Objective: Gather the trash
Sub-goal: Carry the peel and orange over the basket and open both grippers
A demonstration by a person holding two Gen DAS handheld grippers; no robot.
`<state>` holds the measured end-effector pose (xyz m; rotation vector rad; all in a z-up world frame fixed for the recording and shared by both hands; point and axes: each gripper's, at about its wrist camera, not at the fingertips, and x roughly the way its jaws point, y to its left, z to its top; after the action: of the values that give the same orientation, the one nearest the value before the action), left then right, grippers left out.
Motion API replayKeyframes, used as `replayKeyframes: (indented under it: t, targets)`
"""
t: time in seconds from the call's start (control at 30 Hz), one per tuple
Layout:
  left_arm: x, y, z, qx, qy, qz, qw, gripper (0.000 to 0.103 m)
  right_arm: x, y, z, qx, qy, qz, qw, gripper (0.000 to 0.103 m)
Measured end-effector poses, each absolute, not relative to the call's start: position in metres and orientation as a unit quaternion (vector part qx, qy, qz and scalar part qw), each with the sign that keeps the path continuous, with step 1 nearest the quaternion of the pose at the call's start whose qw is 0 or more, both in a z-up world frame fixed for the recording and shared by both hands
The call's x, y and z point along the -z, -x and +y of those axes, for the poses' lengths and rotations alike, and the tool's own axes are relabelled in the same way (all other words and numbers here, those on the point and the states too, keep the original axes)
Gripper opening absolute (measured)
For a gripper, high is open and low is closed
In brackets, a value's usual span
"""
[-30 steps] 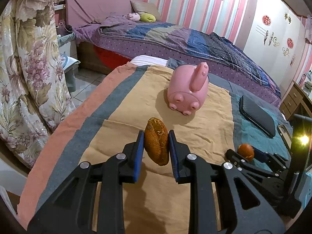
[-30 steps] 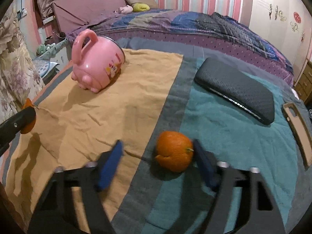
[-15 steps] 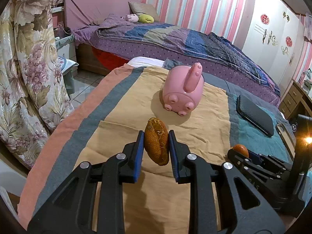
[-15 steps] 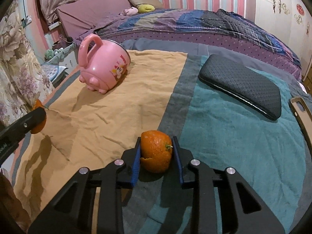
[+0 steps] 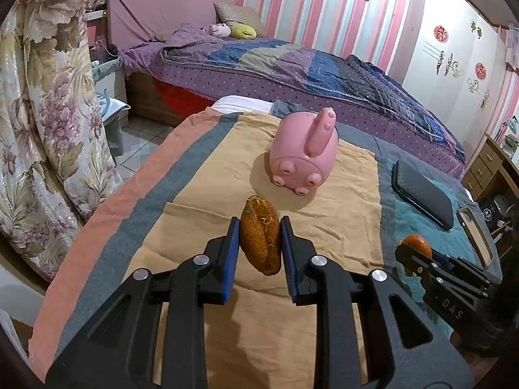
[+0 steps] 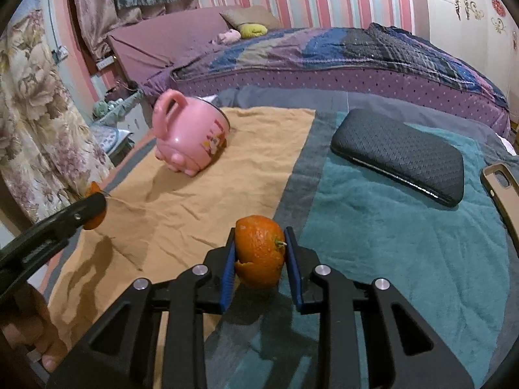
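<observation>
I am in a bedroom with pink striped walls, working over a bed spread with a striped cloth (image 5: 201,149) of salmon, grey, mustard and teal bands; a flowered curtain (image 5: 42,103) hangs at the far left. My left gripper (image 5: 260,243) is clamped on a piece of orange peel (image 5: 260,239), both blue pads pressed against its sides, holding it clear above the mustard band. Beyond it a pink pig-shaped cup (image 5: 303,157) lies tipped on its side on the same band, handle up. Further right, my right gripper (image 6: 259,257) has just been closing and now its pads press on a second orange peel (image 6: 258,254), a rounded shell with a small stem and a torn lower edge, held over the grey strip where mustard meets teal. To the right of that, a black textured case (image 6: 400,154) rests on the teal band, and a tan phone case (image 6: 504,191) lies at the far right edge.
</observation>
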<state>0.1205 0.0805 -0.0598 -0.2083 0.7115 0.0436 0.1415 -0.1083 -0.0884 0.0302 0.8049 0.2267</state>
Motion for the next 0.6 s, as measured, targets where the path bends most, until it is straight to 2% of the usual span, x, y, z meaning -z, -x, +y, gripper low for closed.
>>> replayKeyframes:
  t: [0.6]
  targets:
    - [0.036,-0.108,0.041,0.026,0.075,0.326,0.942,0.024,0.046,-0.11,-0.13,-0.124,-0.02,0.345,0.93,0.026]
